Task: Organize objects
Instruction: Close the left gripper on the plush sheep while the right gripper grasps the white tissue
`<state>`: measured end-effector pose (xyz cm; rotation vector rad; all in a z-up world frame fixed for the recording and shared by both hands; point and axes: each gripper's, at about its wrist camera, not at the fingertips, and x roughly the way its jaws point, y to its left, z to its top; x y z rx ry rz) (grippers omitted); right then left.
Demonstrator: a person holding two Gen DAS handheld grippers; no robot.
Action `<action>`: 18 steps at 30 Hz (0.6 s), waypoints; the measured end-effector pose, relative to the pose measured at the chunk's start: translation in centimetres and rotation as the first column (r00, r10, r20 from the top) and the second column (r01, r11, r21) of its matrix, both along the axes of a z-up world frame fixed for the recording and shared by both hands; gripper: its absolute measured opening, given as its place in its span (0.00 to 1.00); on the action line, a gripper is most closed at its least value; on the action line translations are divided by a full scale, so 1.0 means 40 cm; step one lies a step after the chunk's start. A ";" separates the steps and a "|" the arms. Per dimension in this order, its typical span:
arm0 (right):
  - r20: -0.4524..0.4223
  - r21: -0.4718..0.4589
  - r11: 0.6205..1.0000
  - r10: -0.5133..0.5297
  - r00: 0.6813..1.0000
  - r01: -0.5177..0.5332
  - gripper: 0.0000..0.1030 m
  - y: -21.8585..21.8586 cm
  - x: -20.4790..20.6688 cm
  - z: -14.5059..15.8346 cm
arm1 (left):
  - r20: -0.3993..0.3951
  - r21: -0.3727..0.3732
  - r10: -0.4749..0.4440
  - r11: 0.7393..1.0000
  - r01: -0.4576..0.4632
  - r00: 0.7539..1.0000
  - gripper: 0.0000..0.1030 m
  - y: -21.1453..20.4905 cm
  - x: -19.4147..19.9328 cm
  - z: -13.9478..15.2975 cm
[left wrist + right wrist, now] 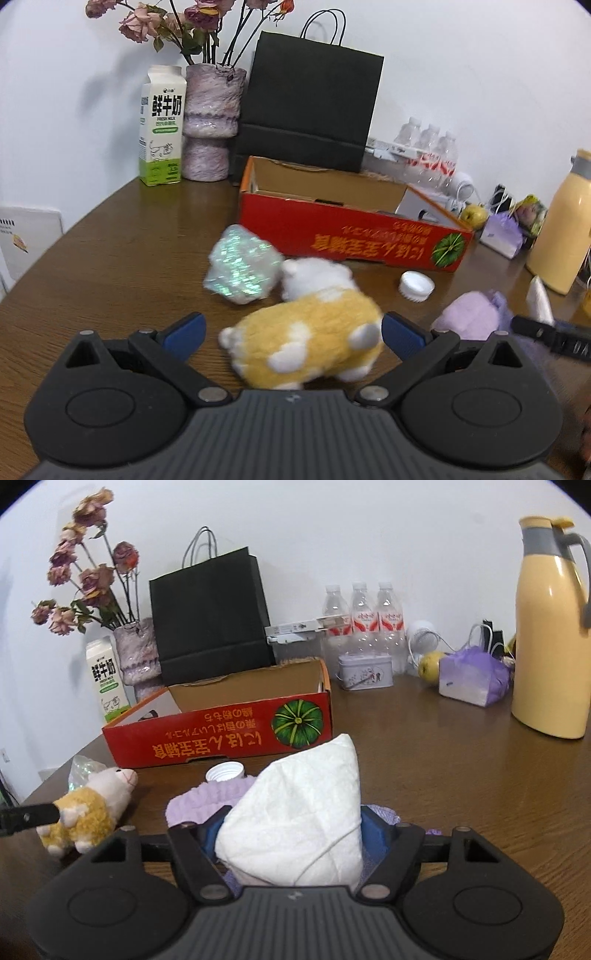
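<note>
1. A cluttered brown surface (110, 240) carries an open red box (347, 236).
2. Left tongs (291, 332) gape around the yellow plush (310, 339); close mid-body.
3. Right tongs (291, 827) pinch a white tissue (299, 812); lift both towards the box.

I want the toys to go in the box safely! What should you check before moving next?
1. Left tool open around the yellow plush: ok.
2. Left tool gripping the plush: not ok, the pads are not shut on it.
3. Right tool shut on the tissue: ok.
4. Red box open on top: ok.
5. Room left inside the box: cannot tell.
6. White cap out of the way: not ok, it lies before the box.
</note>
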<state>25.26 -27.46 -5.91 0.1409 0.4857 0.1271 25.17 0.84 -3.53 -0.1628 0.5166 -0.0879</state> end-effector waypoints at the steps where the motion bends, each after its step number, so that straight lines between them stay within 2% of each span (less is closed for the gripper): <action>1: 0.002 -0.003 1.000 0.002 1.000 -0.002 0.69 0.001 -0.001 0.002 | -0.002 -0.009 0.004 1.000 -0.004 1.000 1.00 -0.009 0.006 0.001; 4: 0.008 -0.003 1.000 0.008 1.000 -0.008 0.69 0.000 -0.004 0.002 | -0.030 0.006 0.035 0.999 -0.035 0.999 1.00 -0.044 0.035 -0.006; 8: 0.007 -0.005 1.000 0.008 1.000 -0.008 0.69 -0.001 -0.004 0.002 | -0.084 0.046 0.120 0.992 -0.116 0.989 1.00 -0.072 0.078 -0.028; 11: 0.004 -0.015 1.000 0.007 1.000 -0.007 0.70 0.004 -0.002 0.001 | -0.086 0.042 0.163 0.986 -0.160 0.983 1.00 -0.079 0.092 -0.034; 18: 0.004 -0.031 0.999 0.009 1.000 -0.008 0.70 0.009 -0.004 -0.001 | -0.096 0.058 0.183 0.982 -0.178 0.978 1.00 -0.089 0.098 -0.048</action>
